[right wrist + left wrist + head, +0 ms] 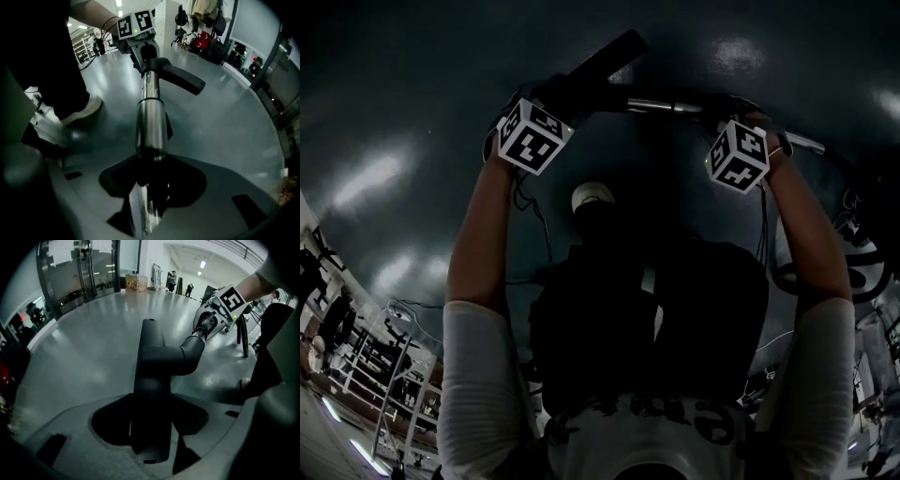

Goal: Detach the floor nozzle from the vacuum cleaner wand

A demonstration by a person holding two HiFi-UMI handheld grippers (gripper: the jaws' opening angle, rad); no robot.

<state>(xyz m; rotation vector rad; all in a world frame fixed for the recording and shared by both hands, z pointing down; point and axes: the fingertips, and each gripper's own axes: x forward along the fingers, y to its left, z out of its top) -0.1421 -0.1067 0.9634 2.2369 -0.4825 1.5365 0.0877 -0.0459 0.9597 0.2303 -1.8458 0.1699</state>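
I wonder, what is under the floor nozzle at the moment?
Glossy grey floor shows all round beneath the floor nozzle, gripped by the left gripper. The nozzle's underside and the floor directly below it are covered.

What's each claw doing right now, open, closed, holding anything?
Left claw: closed on the nozzle.
Right claw: closed on the wand.

White short sleeves (483, 375), printed white shirt (619, 442), dark trousers (609, 319), white shoe (80, 110); black-white marker cube (534, 136) at each wrist.
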